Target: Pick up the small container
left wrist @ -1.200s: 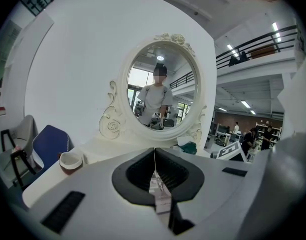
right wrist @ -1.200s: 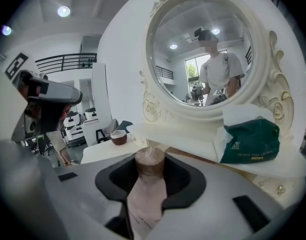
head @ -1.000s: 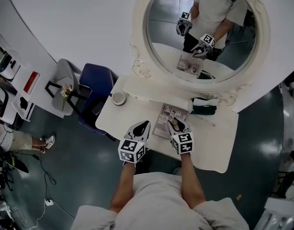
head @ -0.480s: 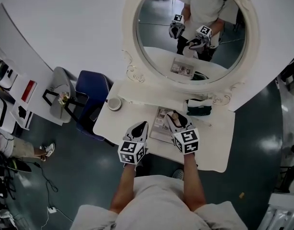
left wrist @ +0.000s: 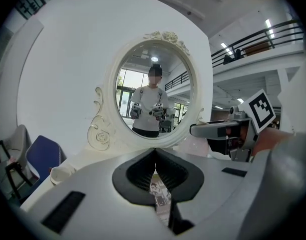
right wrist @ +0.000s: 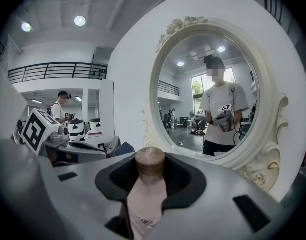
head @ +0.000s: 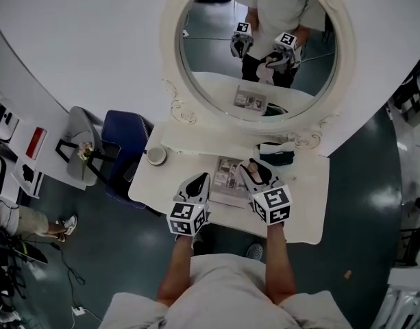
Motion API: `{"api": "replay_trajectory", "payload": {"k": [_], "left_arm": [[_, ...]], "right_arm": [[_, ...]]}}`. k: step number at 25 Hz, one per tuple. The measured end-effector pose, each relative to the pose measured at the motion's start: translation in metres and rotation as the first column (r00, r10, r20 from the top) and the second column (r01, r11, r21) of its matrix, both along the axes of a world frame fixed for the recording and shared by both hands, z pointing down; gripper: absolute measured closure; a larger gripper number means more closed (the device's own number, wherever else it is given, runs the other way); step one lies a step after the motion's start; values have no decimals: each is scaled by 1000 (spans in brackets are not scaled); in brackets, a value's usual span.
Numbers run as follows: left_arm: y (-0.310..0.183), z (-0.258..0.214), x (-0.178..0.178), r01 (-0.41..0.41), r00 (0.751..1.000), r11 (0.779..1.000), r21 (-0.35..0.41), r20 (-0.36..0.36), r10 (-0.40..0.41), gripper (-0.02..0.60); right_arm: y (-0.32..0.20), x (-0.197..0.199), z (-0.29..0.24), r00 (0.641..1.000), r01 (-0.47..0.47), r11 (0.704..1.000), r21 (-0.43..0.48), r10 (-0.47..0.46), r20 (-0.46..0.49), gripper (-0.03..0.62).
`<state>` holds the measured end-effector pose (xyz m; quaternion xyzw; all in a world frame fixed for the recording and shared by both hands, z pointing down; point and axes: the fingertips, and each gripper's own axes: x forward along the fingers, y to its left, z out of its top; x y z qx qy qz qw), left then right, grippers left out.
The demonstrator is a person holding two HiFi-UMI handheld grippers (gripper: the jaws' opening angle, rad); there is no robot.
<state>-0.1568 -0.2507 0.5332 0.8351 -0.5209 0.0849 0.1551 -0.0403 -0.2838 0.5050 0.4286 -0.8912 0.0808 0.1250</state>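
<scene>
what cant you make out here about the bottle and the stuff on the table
- Right gripper view: small bottle, lower half and label covered by the jaws gripping it.
- Head view: the tray, contents too small to tell, partly under the right gripper.
- Head view: dark object, too small to name.
- Left gripper view: tray again, mostly behind the shut left gripper.

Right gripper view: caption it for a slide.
Right tongs clamp a small pink, brown-capped container before an ornate white mirror.
</scene>
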Motion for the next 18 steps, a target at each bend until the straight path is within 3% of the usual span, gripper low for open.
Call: {"api": "replay_trajectory", "payload": {"k": [10,18], "left_arm": [[9,3,9,-22,1000,1000,3,3,22,553],[11,-7,-5,0,1000,1000,25,-5,0,552]], "right_arm": [[6,11,-3,1000,-20,1000,7,20,-3,456],[7,12,1,999,-36,999,-4,36,28,456]]}}
